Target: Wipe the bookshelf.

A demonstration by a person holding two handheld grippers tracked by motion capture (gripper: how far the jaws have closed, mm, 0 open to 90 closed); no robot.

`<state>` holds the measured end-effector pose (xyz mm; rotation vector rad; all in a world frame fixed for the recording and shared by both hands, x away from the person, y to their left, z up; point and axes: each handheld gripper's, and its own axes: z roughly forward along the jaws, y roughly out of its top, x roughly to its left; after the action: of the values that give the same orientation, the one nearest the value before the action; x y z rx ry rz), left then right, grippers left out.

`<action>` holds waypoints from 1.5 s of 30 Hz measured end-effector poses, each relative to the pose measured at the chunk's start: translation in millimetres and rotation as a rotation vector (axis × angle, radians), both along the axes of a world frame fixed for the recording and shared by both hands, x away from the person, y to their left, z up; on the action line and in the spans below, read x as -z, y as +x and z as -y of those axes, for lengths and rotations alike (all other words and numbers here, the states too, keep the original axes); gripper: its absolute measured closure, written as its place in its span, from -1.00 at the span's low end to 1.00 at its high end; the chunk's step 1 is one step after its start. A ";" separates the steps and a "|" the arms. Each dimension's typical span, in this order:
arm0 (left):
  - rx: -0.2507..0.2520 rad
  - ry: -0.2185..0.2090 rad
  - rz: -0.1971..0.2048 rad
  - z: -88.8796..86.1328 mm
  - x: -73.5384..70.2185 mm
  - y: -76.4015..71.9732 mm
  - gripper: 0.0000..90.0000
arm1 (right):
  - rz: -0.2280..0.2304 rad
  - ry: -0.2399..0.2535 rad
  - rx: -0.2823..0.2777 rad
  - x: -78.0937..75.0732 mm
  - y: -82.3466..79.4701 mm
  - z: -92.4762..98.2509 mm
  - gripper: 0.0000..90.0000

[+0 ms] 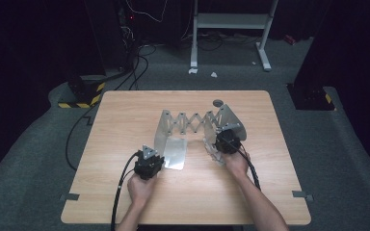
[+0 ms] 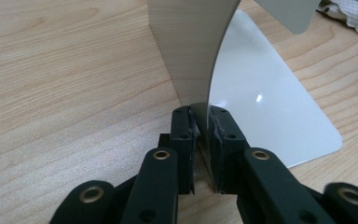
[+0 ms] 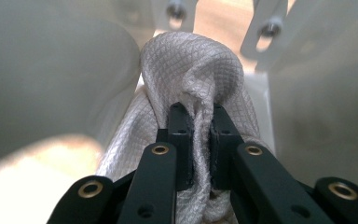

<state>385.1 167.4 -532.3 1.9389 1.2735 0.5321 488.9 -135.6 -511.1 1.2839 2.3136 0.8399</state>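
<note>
High view first, from the near edge outward: two forearms come in at six o'clock. The left gripper (image 1: 149, 163) sits at about seven o'clock of the table's middle, the right gripper (image 1: 228, 140) at about four o'clock.

Between them stands a metal expanding rack (image 1: 192, 122), two plates joined by a scissor lattice. Its long axis runs from nine to three o'clock, so each hand has one end of it.

In the left gripper view the jaws are pressed together on the thin edge of the rack's left end plate (image 2: 191, 51), which rises upright at twelve o'clock from the pads. That plate's flat foot (image 2: 270, 107) lies on the wood toward two o'clock.

In the right gripper view the jaws pinch a bunched white cloth (image 3: 191, 70). The cloth bulges toward twelve o'clock between the pale walls of the rack's right end (image 3: 51, 79).

The wiping, as I judge it, turns on this: the cloth is already inside the right end, against the rack, and the right hand is the nearer one to that surface. The left hand seems only to steady the far end.

The wooden table (image 1: 125, 115) is light and otherwise bare. A small round grey mark (image 1: 218, 102) sits near its far edge at twelve o'clock.

Beyond lie grey carpet (image 1: 38, 139), black cables (image 1: 135, 67) at eleven o'clock and a white frame's legs (image 1: 231, 29) at twelve, in a dark room.
</note>
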 end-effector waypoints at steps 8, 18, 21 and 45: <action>0.000 0.003 0.003 0.4 0.1 -0.2 0.79 | -0.025 0.033 0.003 0.4 11.1 -7.6 0.84; -0.008 0.009 0.007 1.0 0.1 -0.3 0.75 | -0.016 0.012 -0.043 0.9 -14.7 1.4 0.84; -0.011 0.010 0.008 0.7 0.1 -0.1 0.72 | 0.000 -0.014 -0.067 1.3 -28.5 4.0 0.83; 0.000 0.016 0.008 1.4 -0.2 -0.5 0.78 | 0.056 -0.074 -0.001 3.1 -58.7 34.0 0.83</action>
<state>384.7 166.0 -532.2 1.9481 1.2675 0.5517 430.2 -169.6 -514.1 1.2125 2.2797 0.7738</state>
